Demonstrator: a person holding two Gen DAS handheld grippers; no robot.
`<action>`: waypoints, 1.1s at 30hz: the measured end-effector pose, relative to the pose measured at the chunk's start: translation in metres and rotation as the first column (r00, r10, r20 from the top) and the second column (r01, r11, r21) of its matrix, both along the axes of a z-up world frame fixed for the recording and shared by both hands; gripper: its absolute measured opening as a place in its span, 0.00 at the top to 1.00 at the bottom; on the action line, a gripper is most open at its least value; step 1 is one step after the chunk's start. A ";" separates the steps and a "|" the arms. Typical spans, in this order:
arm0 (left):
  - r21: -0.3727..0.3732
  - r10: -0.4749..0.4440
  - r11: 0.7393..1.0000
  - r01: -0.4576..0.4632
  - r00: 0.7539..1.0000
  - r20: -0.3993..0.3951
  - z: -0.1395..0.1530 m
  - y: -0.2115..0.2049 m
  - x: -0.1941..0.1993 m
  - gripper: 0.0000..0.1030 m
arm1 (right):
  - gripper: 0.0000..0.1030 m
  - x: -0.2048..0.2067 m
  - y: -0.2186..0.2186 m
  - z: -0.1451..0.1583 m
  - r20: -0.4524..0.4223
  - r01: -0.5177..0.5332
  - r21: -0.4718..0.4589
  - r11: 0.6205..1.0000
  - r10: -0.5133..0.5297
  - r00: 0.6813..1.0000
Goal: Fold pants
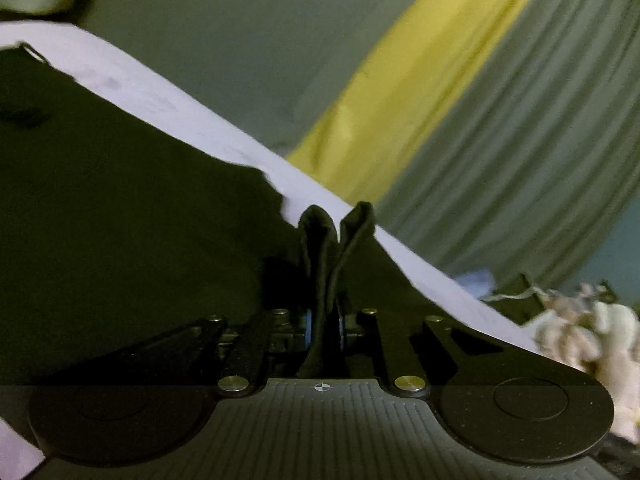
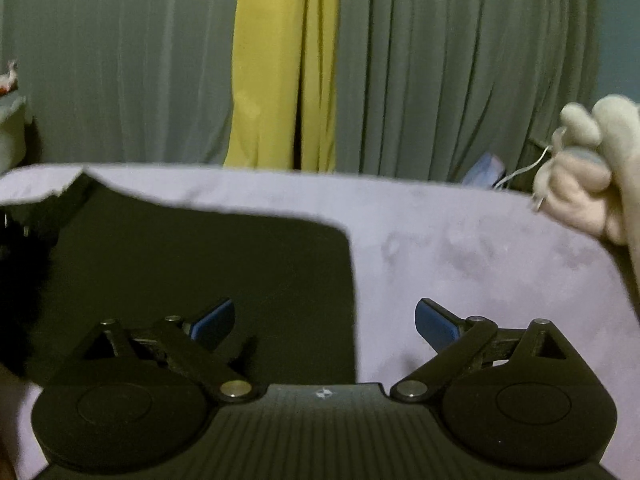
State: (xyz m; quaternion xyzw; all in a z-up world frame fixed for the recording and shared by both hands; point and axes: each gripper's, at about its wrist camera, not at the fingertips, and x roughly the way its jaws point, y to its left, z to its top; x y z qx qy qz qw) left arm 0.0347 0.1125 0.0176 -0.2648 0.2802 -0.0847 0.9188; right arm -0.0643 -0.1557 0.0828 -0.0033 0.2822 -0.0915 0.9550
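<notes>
Dark pants (image 1: 120,220) spread flat, one edge pinched up.
I see the pants as a black, smooth sheet of fabric lying on the pale lilac surface (image 2: 480,260); in the right wrist view their near corner is squared off. In the left wrist view a fold of the cloth stands upright, bunched into two ridges.

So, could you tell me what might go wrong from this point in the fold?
The left gripper pinches only a thin, bunched ridge of the dark pants, so the cloth could slip out as it is pulled. The right gripper is open and holds nothing, so the fold may drag unevenly. The plush toy lies on the lavender sheet near the pants and may get snagged.
</notes>
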 end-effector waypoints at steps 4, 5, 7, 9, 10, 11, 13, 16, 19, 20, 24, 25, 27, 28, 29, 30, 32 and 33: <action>0.018 0.170 0.985 -0.170 0.984 -0.044 -0.004 0.019 0.003 0.68 | 0.04 0.011 0.006 0.013 0.038 -0.055 0.078 0.995 0.052 0.998; -0.018 0.215 0.976 -0.216 0.975 -0.056 -0.006 0.028 0.001 0.63 | 0.04 0.016 0.008 0.012 0.032 -0.073 0.100 0.992 0.070 0.997; -0.166 0.224 0.958 -0.233 0.972 -0.073 -0.010 0.046 -0.003 0.36 | 0.04 0.024 0.017 0.006 0.012 -0.101 0.135 0.986 0.100 0.995; -0.289 0.201 0.932 -0.217 0.976 -0.084 -0.014 0.058 -0.008 0.26 | 0.04 0.032 0.026 -0.004 -0.019 -0.126 0.147 0.981 0.130 0.991; -0.299 0.198 0.929 -0.217 0.976 -0.093 -0.015 0.058 -0.008 0.26 | 0.04 0.033 0.033 -0.008 -0.037 -0.137 0.143 0.980 0.143 0.989; -0.292 0.193 0.932 -0.215 0.976 -0.105 -0.016 0.058 -0.008 0.26 | 0.04 0.032 0.036 -0.012 -0.049 -0.141 0.138 0.980 0.149 0.988; -0.253 0.184 0.945 -0.208 0.976 -0.115 -0.015 0.052 -0.006 0.26 | 0.04 0.036 0.035 -0.015 -0.065 -0.107 0.172 0.979 0.119 0.991; -0.158 0.171 0.970 -0.187 0.979 -0.107 -0.012 0.039 0.000 0.20 | 0.04 0.033 0.017 -0.013 -0.067 -0.059 0.353 0.934 0.088 0.994; -0.104 0.153 0.981 -0.163 0.983 -0.097 -0.010 0.029 0.004 0.14 | 0.04 0.021 -0.001 -0.008 -0.088 -0.013 0.465 0.885 0.061 0.994; -0.095 0.150 0.983 -0.159 0.984 -0.094 -0.010 0.028 0.004 0.14 | 0.04 0.016 -0.008 -0.007 -0.089 -0.002 0.516 0.856 0.056 0.994; -0.087 0.157 0.983 -0.165 0.984 -0.088 -0.011 0.028 0.003 0.14 | 0.04 -0.008 -0.024 -0.024 -0.117 0.038 0.707 0.706 0.064 0.991; -0.096 0.162 0.981 -0.170 0.983 -0.088 -0.012 0.030 0.002 0.14 | 0.04 -0.011 -0.025 -0.028 -0.137 0.056 0.728 0.683 0.065 0.988; -0.102 0.167 0.979 -0.175 0.982 -0.087 -0.015 0.031 -0.001 0.14 | 0.04 -0.017 -0.028 -0.035 -0.158 0.084 0.784 0.615 0.067 0.985; -0.101 0.168 0.979 -0.176 0.982 -0.086 -0.016 0.030 0.001 0.14 | 0.04 -0.020 -0.029 -0.039 -0.150 0.080 0.821 0.565 0.078 0.986; -0.100 0.170 0.979 -0.178 0.982 -0.085 -0.018 0.029 0.002 0.14 | 0.04 -0.022 -0.029 -0.042 -0.147 0.079 0.843 0.532 0.087 0.985; -0.095 0.172 0.979 -0.180 0.981 -0.085 -0.018 0.028 0.002 0.14 | 0.04 -0.022 -0.026 -0.045 -0.149 0.083 0.866 0.494 0.095 0.984; -0.090 0.177 0.979 -0.184 0.981 -0.081 -0.015 0.028 -0.003 0.14 | 0.04 -0.018 -0.020 -0.044 -0.127 0.068 0.867 0.494 0.088 0.988; -0.088 0.179 0.979 -0.186 0.981 -0.080 -0.015 0.027 -0.004 0.14 | 0.04 -0.015 -0.018 -0.042 -0.115 0.055 0.855 0.515 0.085 0.990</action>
